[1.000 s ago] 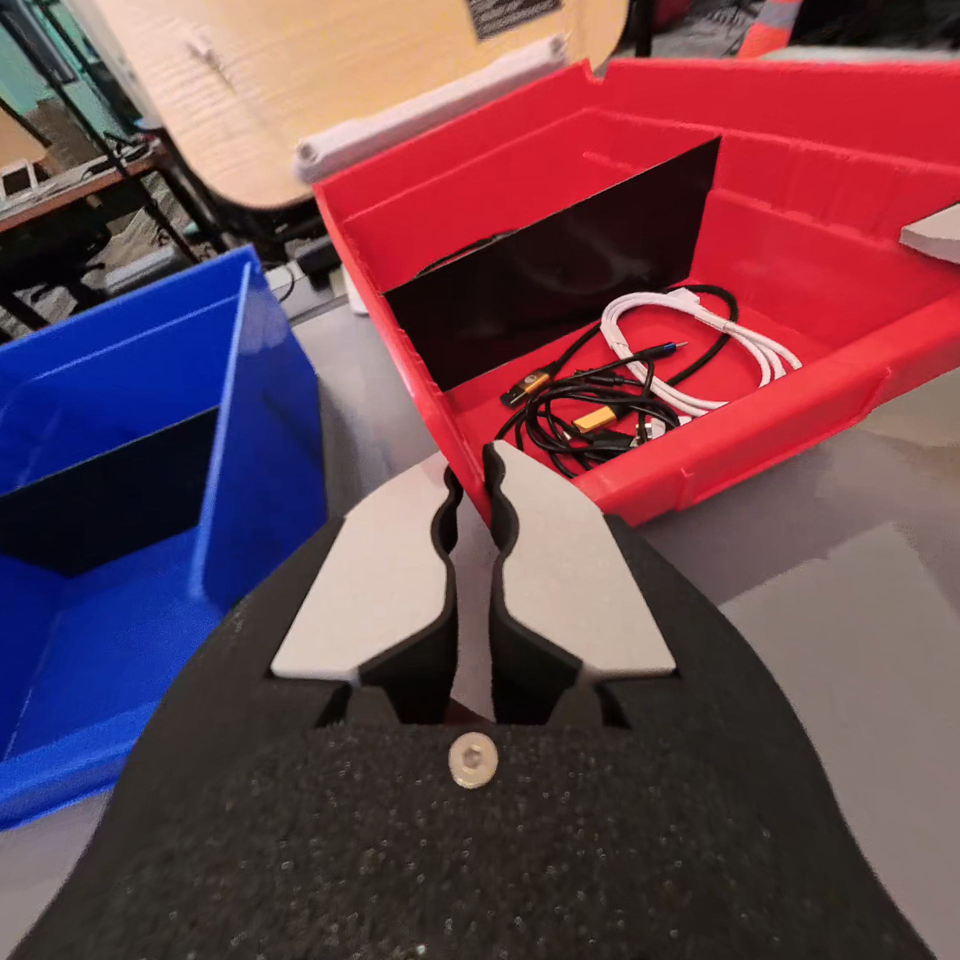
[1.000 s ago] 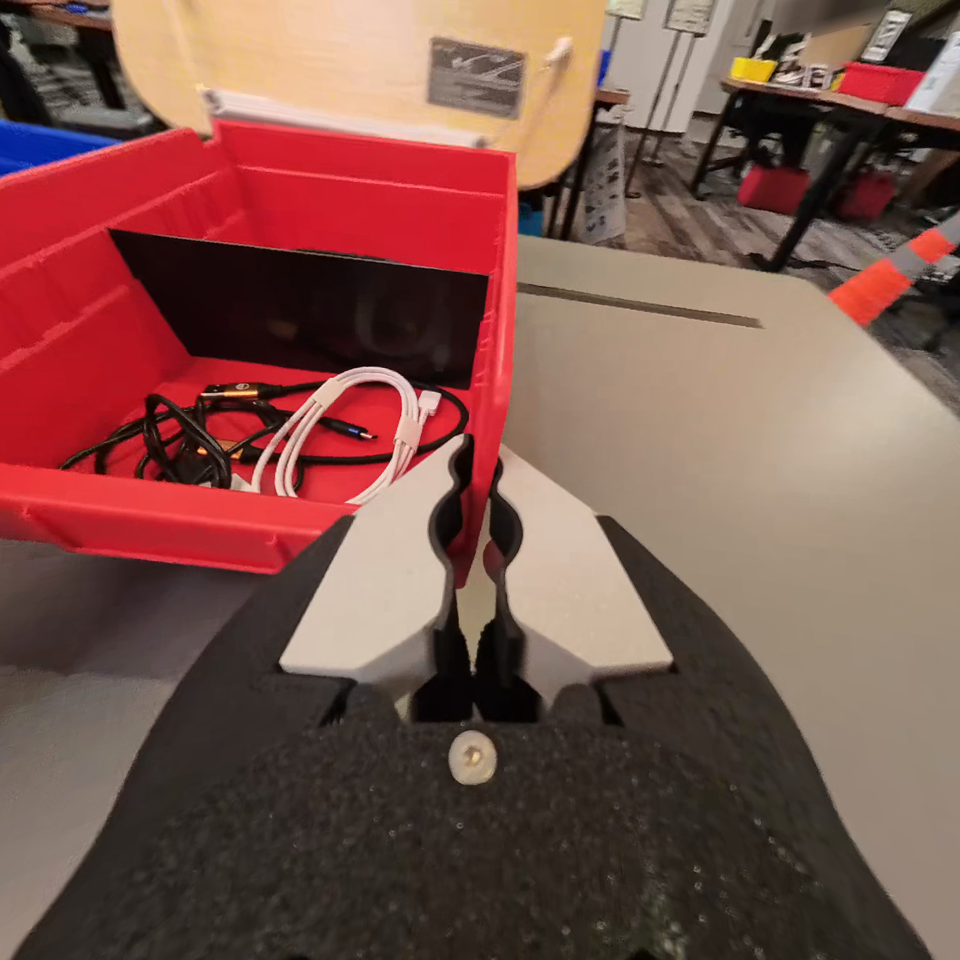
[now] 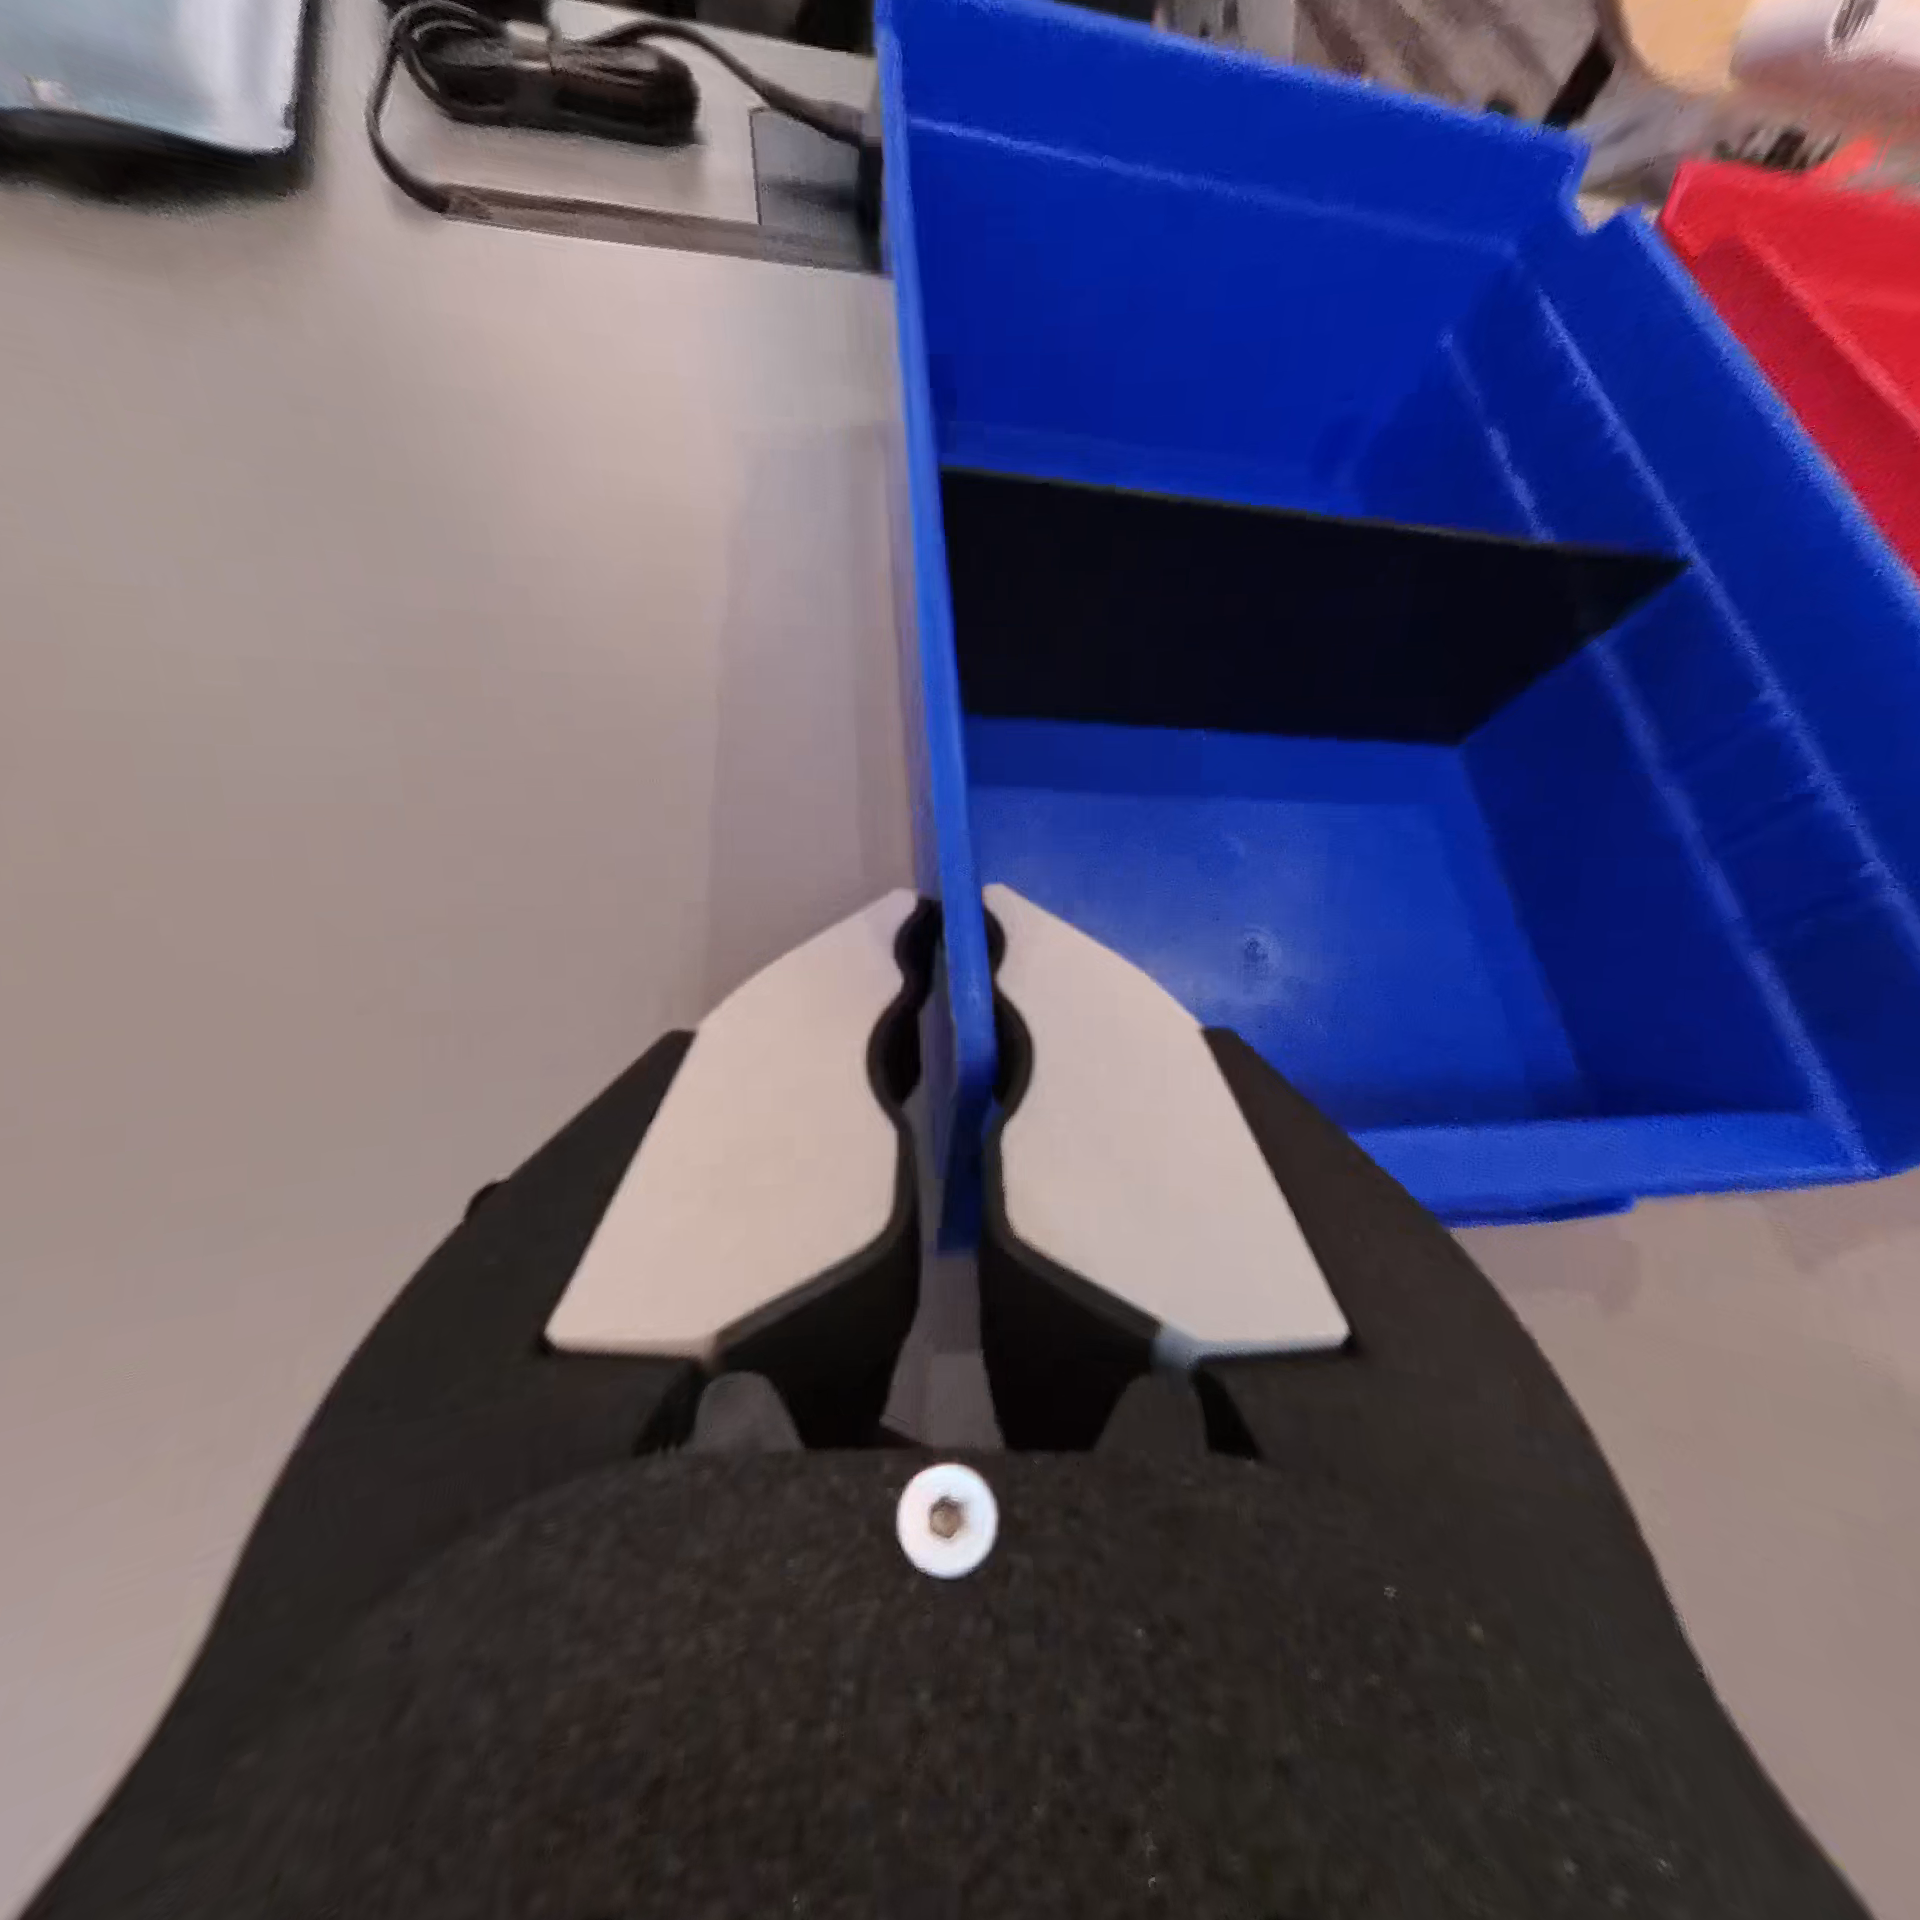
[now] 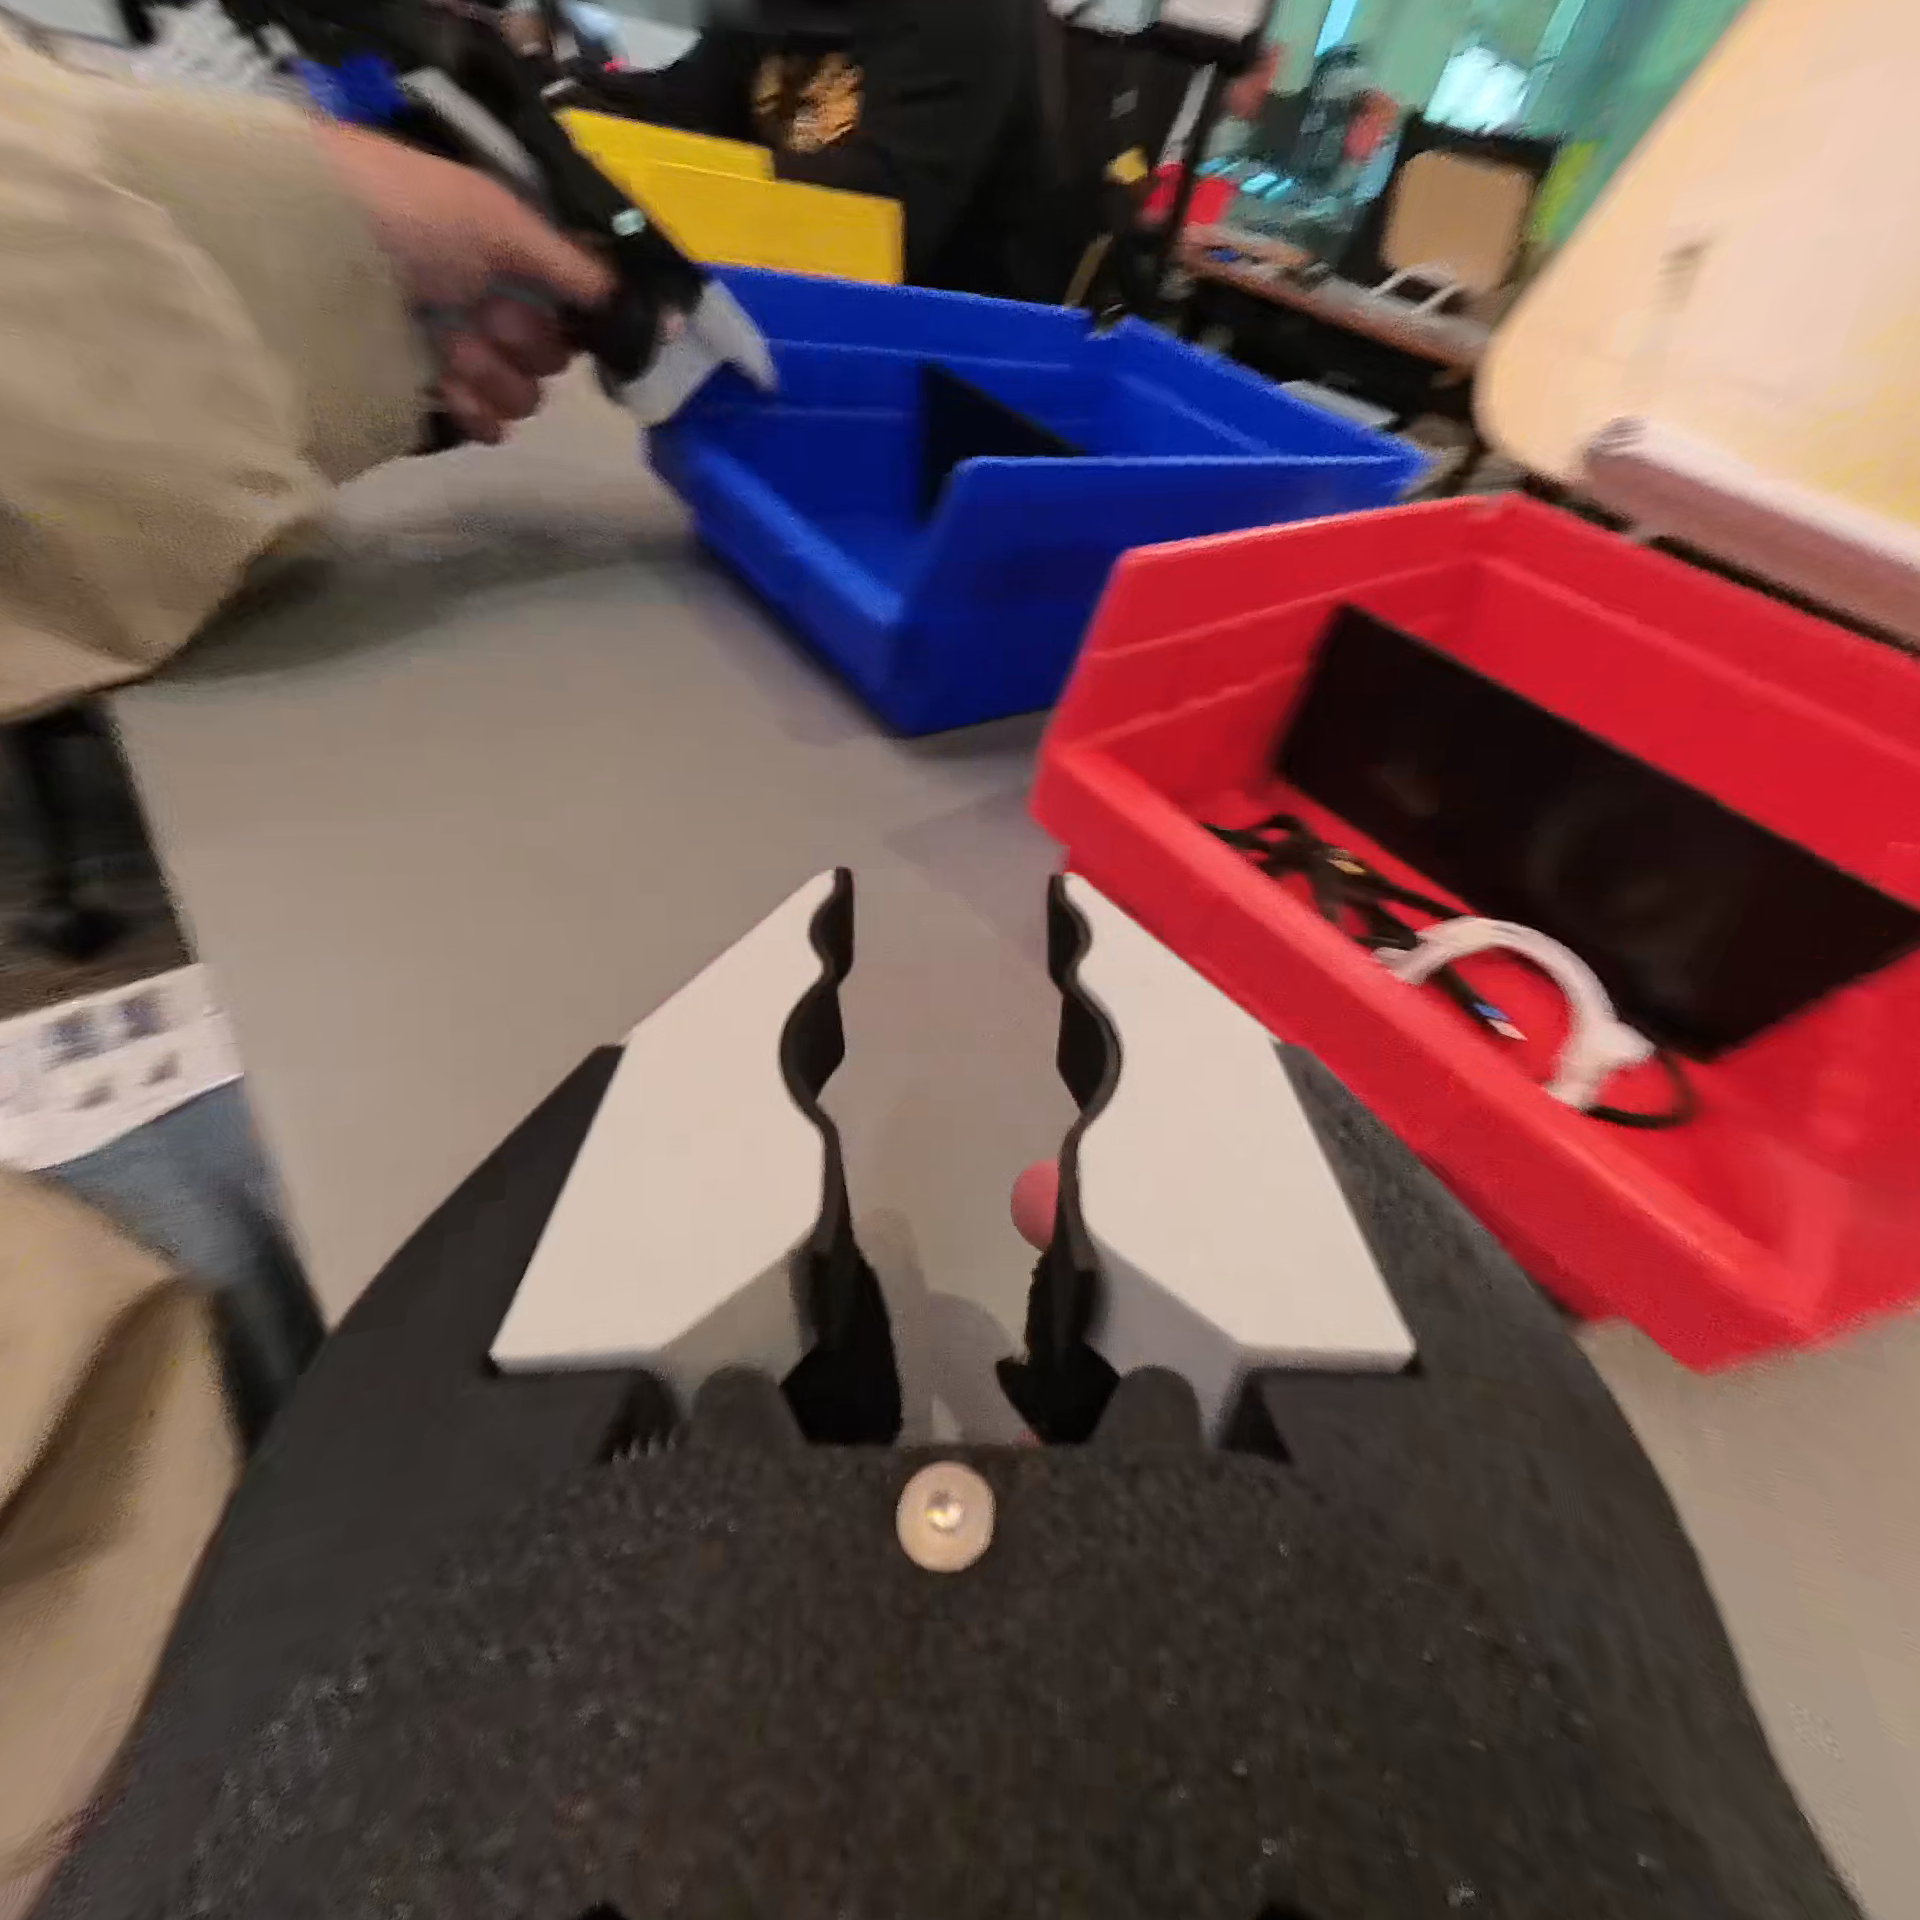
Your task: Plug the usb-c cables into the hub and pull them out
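Observation:
My left gripper is shut on the left side wall of an empty blue bin with a black divider. In the right wrist view it sits at the blue bin's far left corner, held by a person's hand. My right gripper is open and empty above the grey table, left of a red bin. The red bin holds tangled black cables and a coiled white cable in front of a black divider. No hub shows in either view.
The red bin's corner shows right of the blue bin. A black cord and adapter lie at the table's far edge. A yellow bin stands behind the blue one. A beige sleeve and a wooden chair back flank the view. Some 35 cm of space lies between my two pairs of fingers.
My left gripper has left the red bin's corner and shut on the blue bin's side wall. My right gripper has come off the red bin's right wall, opened, and swung left.

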### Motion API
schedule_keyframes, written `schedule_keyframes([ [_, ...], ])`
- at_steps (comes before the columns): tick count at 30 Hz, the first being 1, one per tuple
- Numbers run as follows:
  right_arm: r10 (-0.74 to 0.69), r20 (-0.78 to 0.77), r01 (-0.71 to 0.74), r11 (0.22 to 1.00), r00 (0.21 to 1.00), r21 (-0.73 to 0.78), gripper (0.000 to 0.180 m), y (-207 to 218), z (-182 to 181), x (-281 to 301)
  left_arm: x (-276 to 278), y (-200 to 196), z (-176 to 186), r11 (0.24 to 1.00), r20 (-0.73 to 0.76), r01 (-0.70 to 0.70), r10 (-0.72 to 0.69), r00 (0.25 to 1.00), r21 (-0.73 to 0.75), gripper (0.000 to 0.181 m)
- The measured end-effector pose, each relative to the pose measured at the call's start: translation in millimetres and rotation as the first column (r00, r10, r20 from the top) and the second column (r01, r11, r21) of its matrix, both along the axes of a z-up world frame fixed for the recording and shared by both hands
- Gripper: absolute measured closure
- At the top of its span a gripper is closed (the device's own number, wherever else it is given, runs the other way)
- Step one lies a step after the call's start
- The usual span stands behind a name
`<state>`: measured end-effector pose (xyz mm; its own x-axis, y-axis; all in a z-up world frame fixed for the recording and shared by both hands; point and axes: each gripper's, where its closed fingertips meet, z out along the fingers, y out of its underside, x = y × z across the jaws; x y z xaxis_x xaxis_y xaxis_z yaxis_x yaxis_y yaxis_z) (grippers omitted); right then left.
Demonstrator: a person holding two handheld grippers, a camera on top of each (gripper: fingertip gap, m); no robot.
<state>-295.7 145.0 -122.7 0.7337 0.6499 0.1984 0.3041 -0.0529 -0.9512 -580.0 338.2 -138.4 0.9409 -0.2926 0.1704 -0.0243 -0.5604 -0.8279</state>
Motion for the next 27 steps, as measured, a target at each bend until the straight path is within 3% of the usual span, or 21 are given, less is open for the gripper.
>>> schedule_keyframes([
  [2,0.025,0.003,-0.024,0.997,1.0,-0.08,0.143,3,-8,-19,-1,-8,0,1.0,0.023,-0.025,0.025,0.999,0.016,0.176],
  [7,-0.03,-0.081,0.007,0.962,0.996,-0.272,0.141,26,-8,-47,8,-72,0,0.999,-0.146,-0.044,0.048,0.988,0.029,0.174],
  [12,-0.202,-0.034,0.183,0.939,0.979,-0.29,0.142,59,-16,-59,26,-137,0,0.996,-0.183,-0.082,0.088,0.979,0.038,0.173],
  [18,-0.293,0.014,0.287,0.927,0.956,-0.243,0.171,63,-16,-57,47,-179,21,0.982,-0.263,-0.141,0.169,0.95,0.124,0.172],
  [22,-0.338,-0.059,0.337,0.941,0.939,-0.012,0.177,61,38,-36,68,-180,74,0.921,-0.26,-0.149,0.253,0.932,0.361,0.173],
  [27,-0.437,-0.144,0.459,0.864,0.888,0.205,0.176,70,137,30,134,-141,161,0.841,-0.215,-0.03,0.172,0.961,0.541,0.173],
])
